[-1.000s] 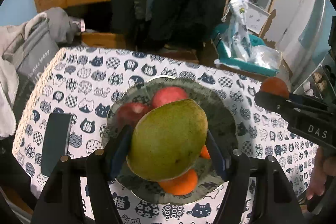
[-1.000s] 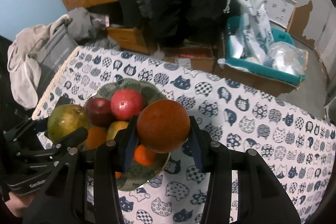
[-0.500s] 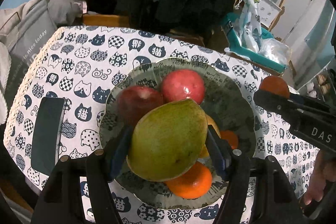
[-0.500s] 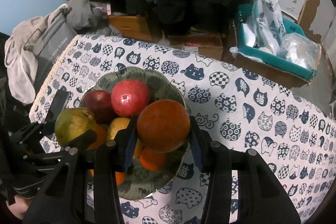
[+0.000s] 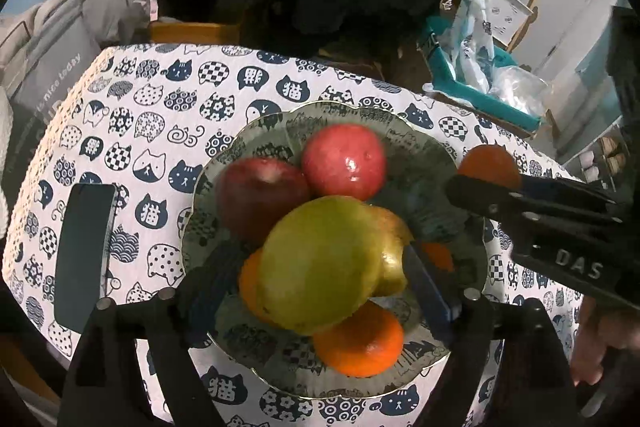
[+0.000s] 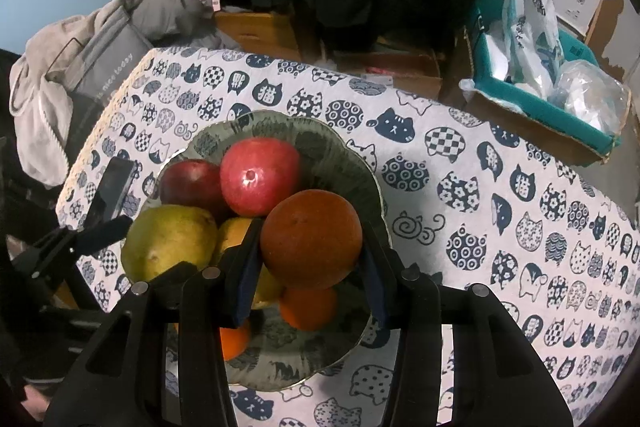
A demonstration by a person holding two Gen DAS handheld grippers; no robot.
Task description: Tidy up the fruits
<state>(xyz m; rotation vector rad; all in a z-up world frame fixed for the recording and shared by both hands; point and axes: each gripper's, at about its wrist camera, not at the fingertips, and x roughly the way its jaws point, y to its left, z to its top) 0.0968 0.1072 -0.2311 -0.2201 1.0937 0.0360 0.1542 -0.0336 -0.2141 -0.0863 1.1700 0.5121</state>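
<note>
Left gripper point(image 5: 320, 279): its jaws had just been opening and stood apart, the mango between them but the pads off its skin on both sides
Mango point(image 5: 320, 263): large, smooth, green-yellow and egg-shaped, it sat on top of the heaped fruit in the plate, leaning on the yellow fruit point(image 5: 390, 255) to its right
Right gripper point(image 6: 310, 267): jaws clamped on the big orange, one blue-edged pad pressed to each flank
Big orange point(image 6: 311, 238): round, dull red-orange with a finely pitted peel, held over the near right part of the plate, above a small orange point(image 6: 308, 308)
Plate point(image 6: 340, 155): shallow, with a scalloped, gilt-looking rim and a grey-green glaze with dark painted figures
Other fruit: a glossy round pomegranate point(image 5: 344, 161) and a darker red apple point(image 5: 260, 195) lay side by side at the far side; a bright orange point(image 5: 360, 343) lay at the near rim, under the mango
Tablecloth point(image 6: 500, 227): white, soft-looking, printed all over with navy cat heads
Phone point(image 5: 84, 251): flat, dark rectangle with a shiny screen, lying on the cloth left of the plate, apart from it
Hand point(image 5: 596, 339): partly seen at the right edge of the left wrist view, behind the right gripper's black body
</note>
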